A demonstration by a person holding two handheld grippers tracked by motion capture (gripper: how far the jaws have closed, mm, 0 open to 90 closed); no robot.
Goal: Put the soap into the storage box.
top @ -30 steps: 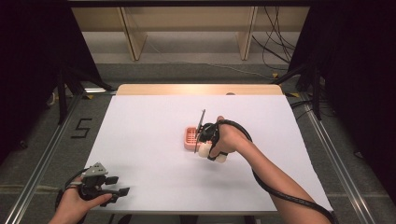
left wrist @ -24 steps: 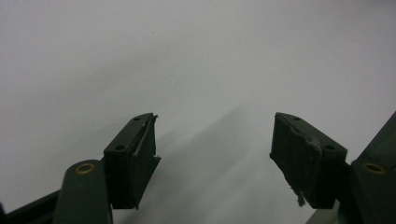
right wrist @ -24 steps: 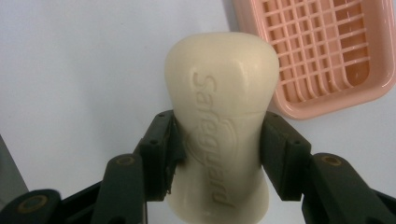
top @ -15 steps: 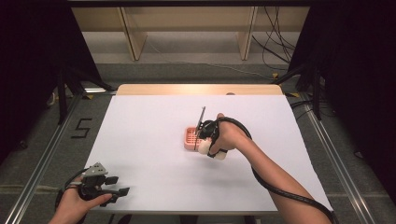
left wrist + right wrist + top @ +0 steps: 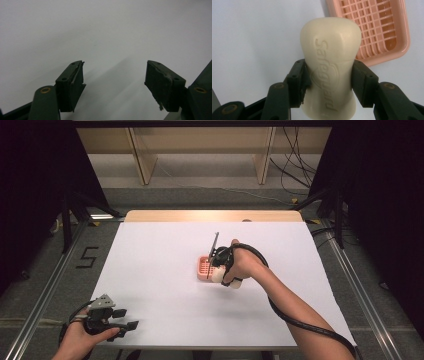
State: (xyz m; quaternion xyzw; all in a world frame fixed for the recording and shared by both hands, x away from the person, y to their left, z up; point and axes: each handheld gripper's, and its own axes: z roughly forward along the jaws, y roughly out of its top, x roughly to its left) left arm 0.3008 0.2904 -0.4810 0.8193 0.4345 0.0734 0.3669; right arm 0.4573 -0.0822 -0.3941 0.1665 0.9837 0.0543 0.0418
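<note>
A cream bar of soap (image 5: 329, 67) with raised lettering is pinched between the jaws of my right gripper (image 5: 328, 82), held above the white table. A pink slotted soap dish (image 5: 372, 27) lies just beyond and to the side of the bar. In the high view the right gripper (image 5: 218, 270) hovers at the near right edge of the soap dish (image 5: 202, 266), mid-table, with the soap (image 5: 216, 275) pale beneath the hand. My left gripper (image 5: 122, 320) rests at the table's near left edge, its jaws open over bare white surface (image 5: 112, 75).
The white table top (image 5: 160, 250) has a wooden strip (image 5: 210, 216) along its far edge. Metal rails (image 5: 45, 295) run along both sides of the table, and shelving legs and cables stand on the floor beyond it.
The right gripper with the soap has shifted slightly toward the near right side of the dish. The left gripper has stayed in place.
</note>
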